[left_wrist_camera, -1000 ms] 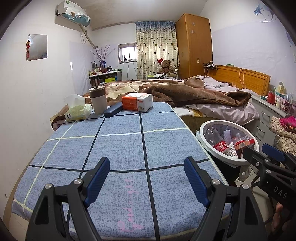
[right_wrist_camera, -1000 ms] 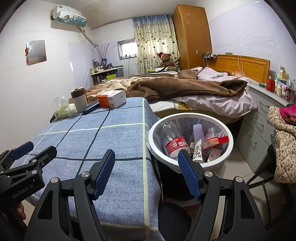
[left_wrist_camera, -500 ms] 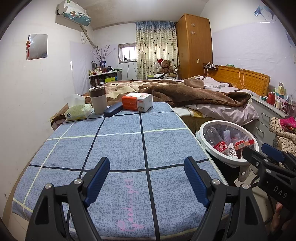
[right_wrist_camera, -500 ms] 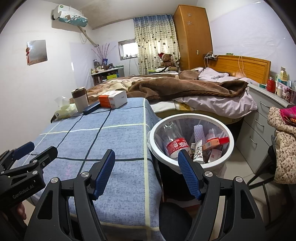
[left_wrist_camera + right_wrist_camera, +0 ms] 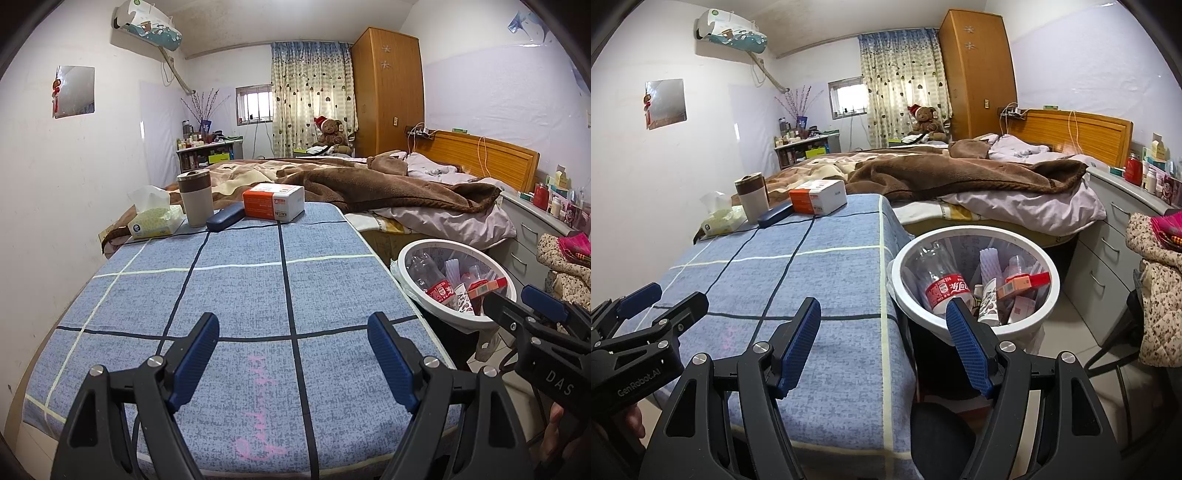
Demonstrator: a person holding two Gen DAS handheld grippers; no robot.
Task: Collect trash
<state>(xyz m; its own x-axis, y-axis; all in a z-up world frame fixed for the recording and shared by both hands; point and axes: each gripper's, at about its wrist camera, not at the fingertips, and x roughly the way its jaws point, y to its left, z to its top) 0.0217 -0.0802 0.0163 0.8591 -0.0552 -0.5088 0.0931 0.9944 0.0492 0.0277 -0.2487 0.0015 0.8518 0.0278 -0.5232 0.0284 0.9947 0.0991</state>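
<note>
Along the far edge of the desk [image 5: 258,295], w/ blue checked cloth cover, 4 items in a row: tissue pack [image 5: 155,221] at far left corner; beige cup w/ brown lid [image 5: 195,197] just beside it, upright; dark blue case [image 5: 225,218] lying flat, touching or nearly touching the cup's base; orange-and-white box [image 5: 274,201] next along, near the far right corner. Rest of desk top bare cloth, pink script near the near edge.

Off the desk's right edge, on the floor: white trash bin [image 5: 975,236], round, clear liner. Contents, i.e. the trash: clear plastic bottle w/ red label [image 5: 945,284] leaning against the left wall of the bin; white ribbed piece [image 5: 990,264] standing behind it; orange-red carton [image 5: 1023,282] lying across the heap; paper cup and other small wrappers underneath, too jumbled to tell apart.

Left claw [image 5: 291,358]: over the near edge of the desk, jaws spread wide, nothing between the blue pads, released. Seen also from the right wrist view at lower left, w/ a bit of the person's hand under it.

Right claw [image 5: 882,343]: by the desk's near right corner, between desk and bin, angled down; jaws spread, nothing gripped, released. Its right pad overlaps the bin's near rim in view; contact can't be told.

Beyond the desk: bed w/ brown blanket [image 5: 388,184], grey drawer unit [image 5: 1108,236] to the right of the bin.
</note>
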